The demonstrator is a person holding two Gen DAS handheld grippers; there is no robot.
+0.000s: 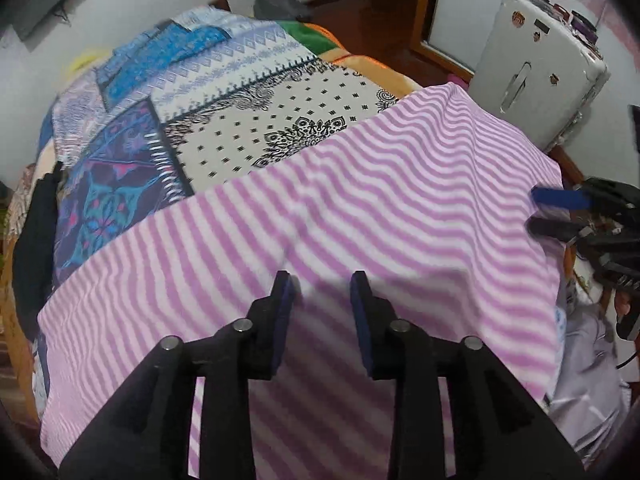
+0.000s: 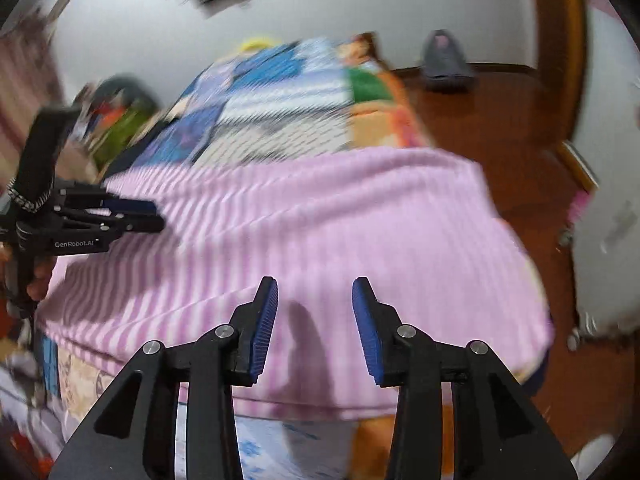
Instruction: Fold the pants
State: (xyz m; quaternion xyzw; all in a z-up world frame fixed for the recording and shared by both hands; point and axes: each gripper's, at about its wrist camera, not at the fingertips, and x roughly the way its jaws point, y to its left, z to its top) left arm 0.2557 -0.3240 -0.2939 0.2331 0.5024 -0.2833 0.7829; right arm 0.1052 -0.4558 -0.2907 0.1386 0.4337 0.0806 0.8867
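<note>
Pants released: both grippers hovering open above the folded cloth.

I am holding my left gripper (image 1: 322, 290) and right gripper (image 2: 314, 304) with jaws parted, nothing between them, over the striped pants (image 1: 340, 208) lying flat on the bed (image 1: 248, 92). The cloth is looking soft, light and limp; I am judging an edge or corner the best hold. Motion blur is obscuring the far hem, possibly hanging over the bed edge.
</note>
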